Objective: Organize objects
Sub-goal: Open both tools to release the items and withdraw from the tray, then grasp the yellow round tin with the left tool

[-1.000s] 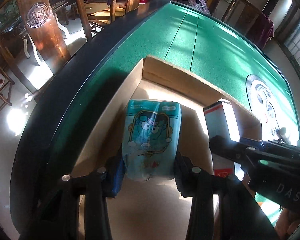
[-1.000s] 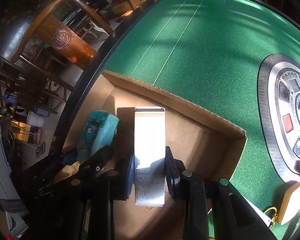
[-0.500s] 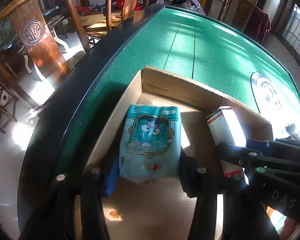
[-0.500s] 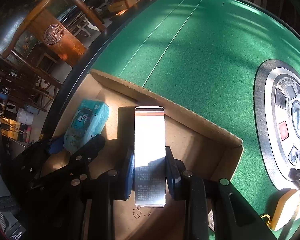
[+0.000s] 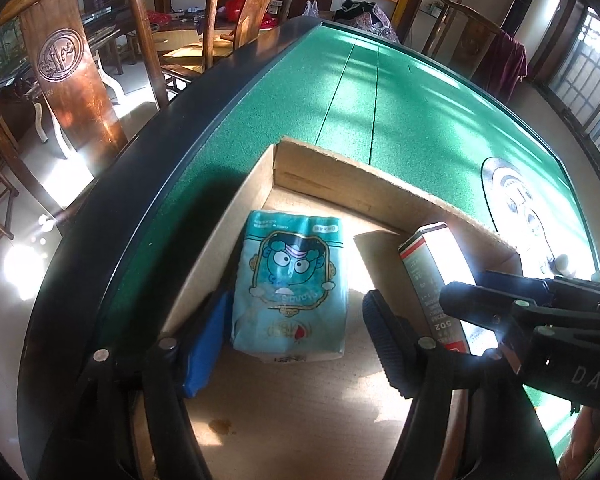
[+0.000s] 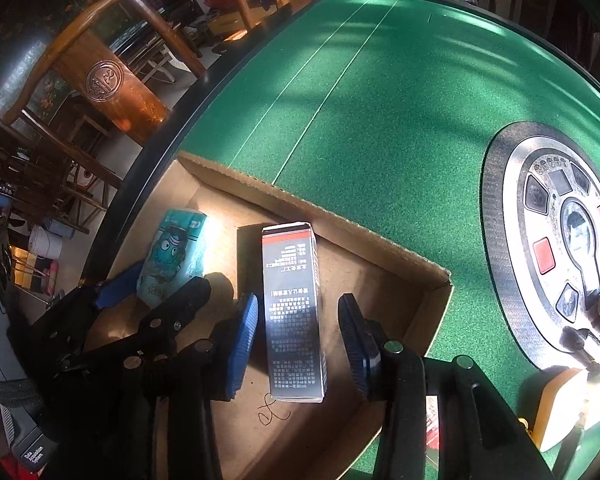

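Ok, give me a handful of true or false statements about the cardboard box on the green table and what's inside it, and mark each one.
1. The teal tissue pack lies inside the cardboard box. True.
2. The tall printed carton stands outside the box on the green felt. False: it is inside the box, beside the tissue pack.
3. The right tool is clamped tight on the carton. False: its jaws are opening, with gaps showing on both sides of the carton.
4. The left tool straddles the tissue pack, its jaws opening. True.
5. The box sits on a bare wooden tabletop. False: it rests on the green table.
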A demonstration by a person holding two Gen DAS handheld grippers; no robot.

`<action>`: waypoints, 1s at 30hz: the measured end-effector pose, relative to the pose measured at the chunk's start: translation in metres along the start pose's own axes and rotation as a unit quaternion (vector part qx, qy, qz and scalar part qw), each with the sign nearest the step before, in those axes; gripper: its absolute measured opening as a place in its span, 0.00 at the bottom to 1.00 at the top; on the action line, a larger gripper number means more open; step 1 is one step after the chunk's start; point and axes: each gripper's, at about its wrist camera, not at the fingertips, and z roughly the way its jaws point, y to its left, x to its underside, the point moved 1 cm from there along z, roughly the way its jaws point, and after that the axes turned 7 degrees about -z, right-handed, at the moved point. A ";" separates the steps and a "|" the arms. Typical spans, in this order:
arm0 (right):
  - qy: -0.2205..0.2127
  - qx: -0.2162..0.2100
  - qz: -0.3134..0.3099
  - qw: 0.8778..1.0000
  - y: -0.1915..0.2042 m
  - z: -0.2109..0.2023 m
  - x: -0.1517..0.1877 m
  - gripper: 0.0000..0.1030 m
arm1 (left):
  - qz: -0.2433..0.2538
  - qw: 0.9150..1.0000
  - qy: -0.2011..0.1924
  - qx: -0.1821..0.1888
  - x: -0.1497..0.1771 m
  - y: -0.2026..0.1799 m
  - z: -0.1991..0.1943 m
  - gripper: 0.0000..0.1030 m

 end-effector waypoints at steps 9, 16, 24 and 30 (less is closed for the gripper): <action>-0.066 -0.018 -0.026 0.997 0.009 -0.048 0.005 0.77 | -0.039 0.999 0.024 0.022 0.012 -0.003 -0.003 0.96; -0.095 -0.011 -0.030 0.995 -0.019 -0.083 0.029 0.89 | -0.050 0.998 0.012 0.020 0.021 -0.007 -0.026 1.00; -0.094 0.021 -0.003 0.995 -0.078 -0.102 0.065 0.97 | -0.061 0.998 0.012 0.022 0.037 -0.022 -0.056 1.00; -0.087 0.050 0.033 0.994 -0.128 -0.122 0.116 1.00 | -0.002 0.999 0.007 0.036 0.060 -0.062 -0.079 1.00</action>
